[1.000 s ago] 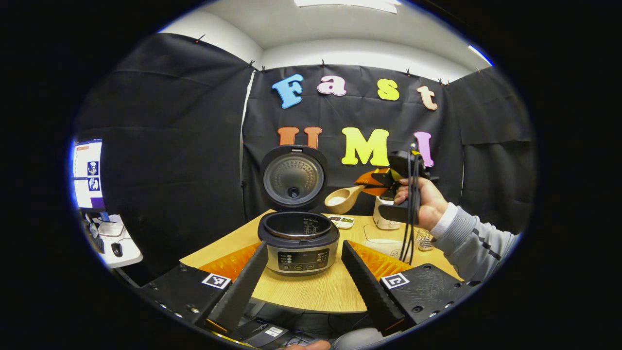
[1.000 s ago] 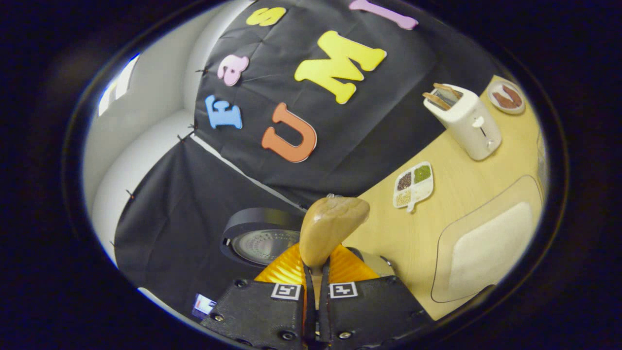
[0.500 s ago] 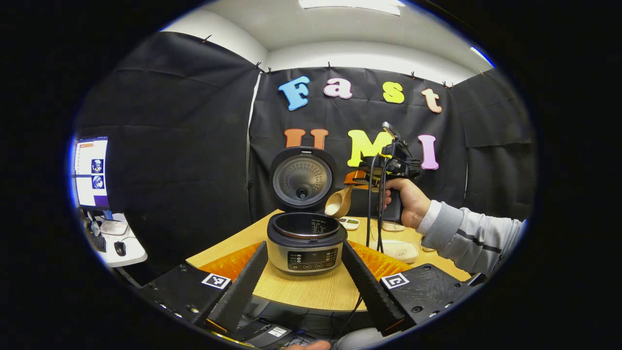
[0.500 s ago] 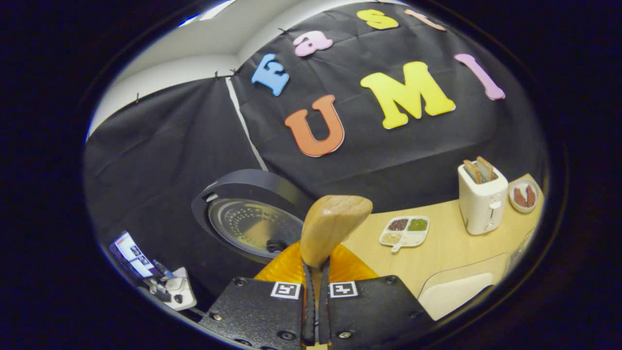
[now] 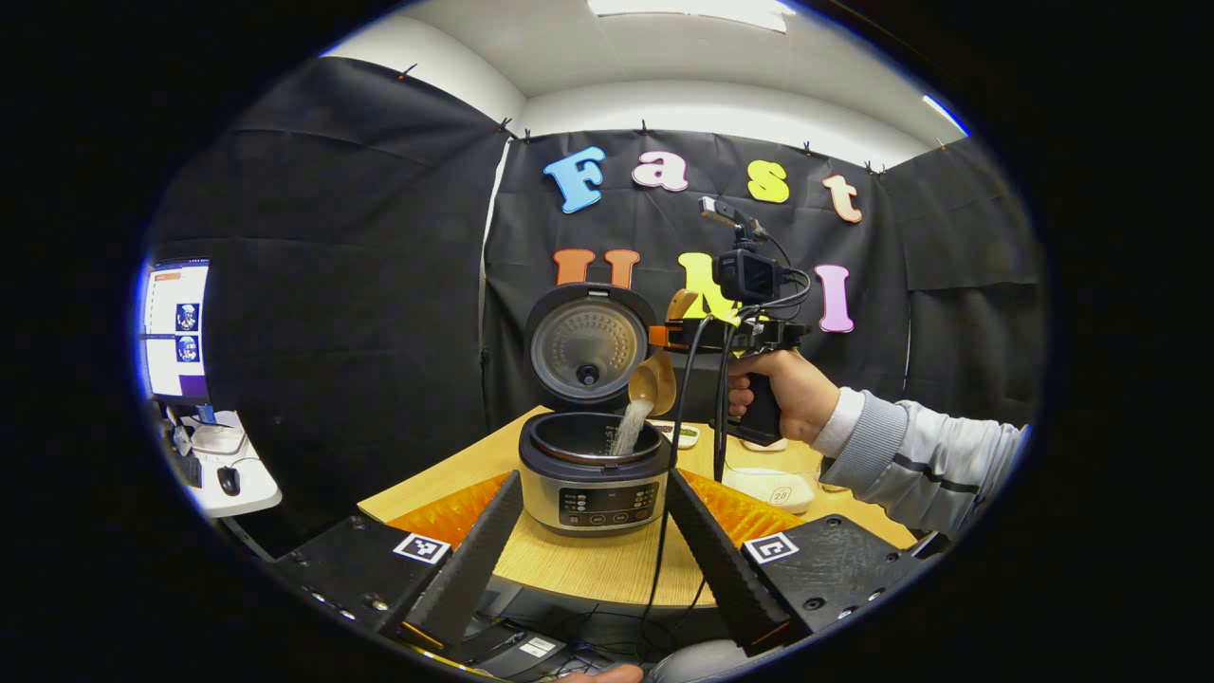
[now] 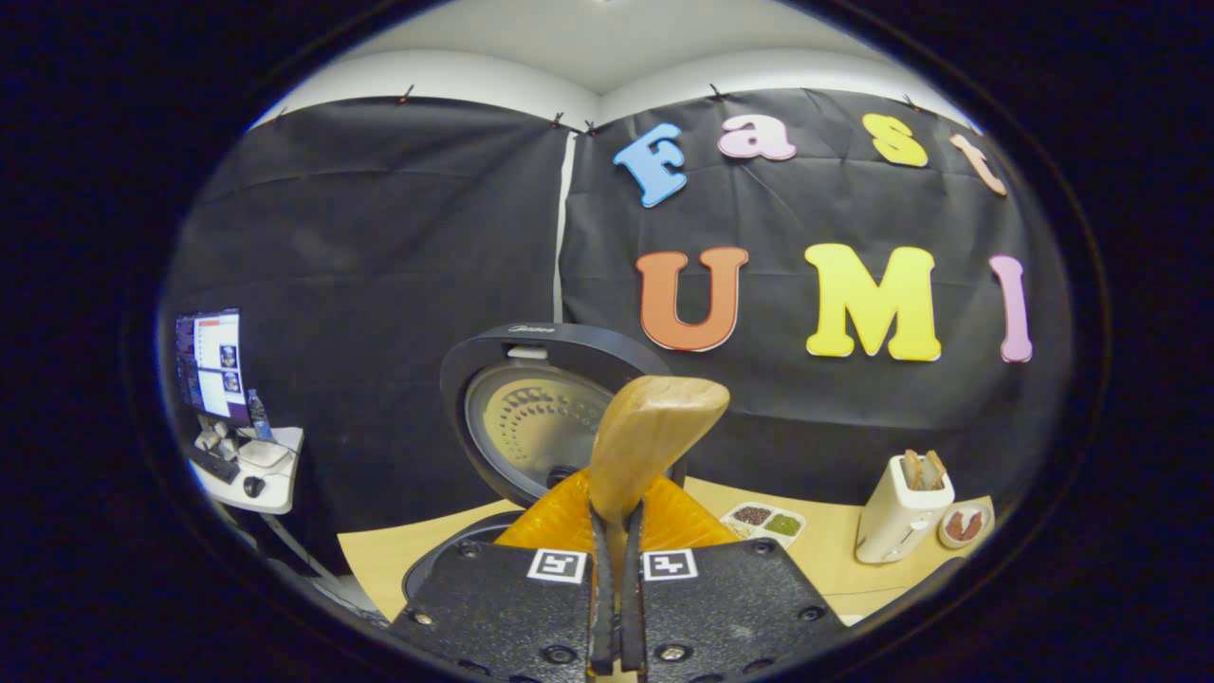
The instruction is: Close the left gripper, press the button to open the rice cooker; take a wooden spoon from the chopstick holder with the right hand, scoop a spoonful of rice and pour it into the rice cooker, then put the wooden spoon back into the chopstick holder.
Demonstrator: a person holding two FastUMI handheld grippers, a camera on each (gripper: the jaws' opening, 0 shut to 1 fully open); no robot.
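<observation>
Black cloth walls [image 5: 332, 285], white ceiling with a light panel [image 5: 688, 8], wooden table [image 5: 588, 564].

Left gripper view sits low at the bench [image 5: 588, 569] edge, facing the rice cooker [image 5: 595, 474]. Right gripper view hovers close above it, level; both share its raised lid [image 6: 541, 417].

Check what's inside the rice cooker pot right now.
A stream of rice falls from the tilted wooden spoon into the open rice cooker. The rim hides the pot's bottom, so any pile there can't be seen.
</observation>
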